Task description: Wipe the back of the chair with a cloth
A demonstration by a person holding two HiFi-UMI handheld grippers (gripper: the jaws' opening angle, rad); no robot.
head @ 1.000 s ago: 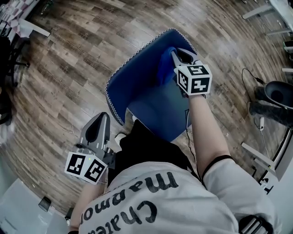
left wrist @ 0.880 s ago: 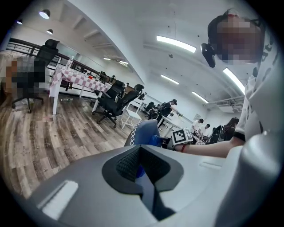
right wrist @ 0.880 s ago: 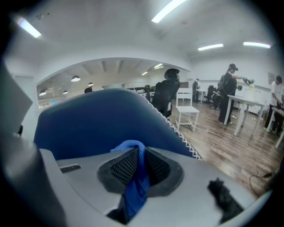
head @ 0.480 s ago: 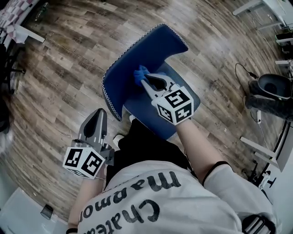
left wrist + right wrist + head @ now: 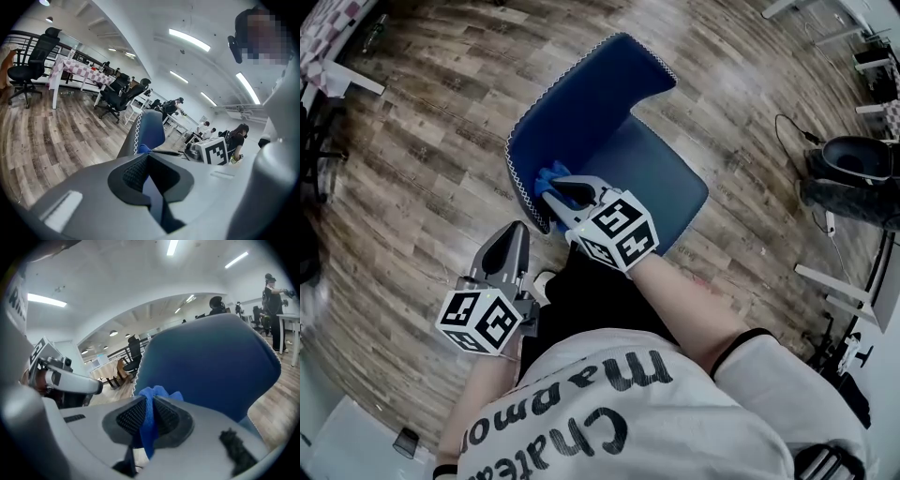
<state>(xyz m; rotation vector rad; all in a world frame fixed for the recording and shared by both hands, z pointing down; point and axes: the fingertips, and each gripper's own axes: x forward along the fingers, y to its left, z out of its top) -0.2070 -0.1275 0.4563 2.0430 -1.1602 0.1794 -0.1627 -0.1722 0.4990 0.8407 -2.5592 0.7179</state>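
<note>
The blue chair's curved backrest (image 5: pixel 581 103) stands in front of me, its seat (image 5: pixel 652 173) to the right. My right gripper (image 5: pixel 555 190) is shut on a blue cloth (image 5: pixel 548 176) and presses it against the inner face of the backrest at its near left end, by the white-stitched edge. The right gripper view has the cloth (image 5: pixel 157 394) bunched between the pads, with the backrest (image 5: pixel 211 362) just beyond. My left gripper (image 5: pixel 514 236) hangs shut and empty, left of the chair over the floor. Its view looks along the backrest edge (image 5: pixel 149 131).
Wood-plank floor all around. A black round object (image 5: pixel 862 178) and a cable (image 5: pixel 792 136) lie to the right, with white table legs (image 5: pixel 830 281) nearby. Black office chairs (image 5: pixel 117 91) and a table with a checked cloth (image 5: pixel 77 70) stand far off. My legs are close to the seat front.
My right gripper has swept the cloth from the far right part of the backrest down to its near left end. The left gripper has barely moved.
</note>
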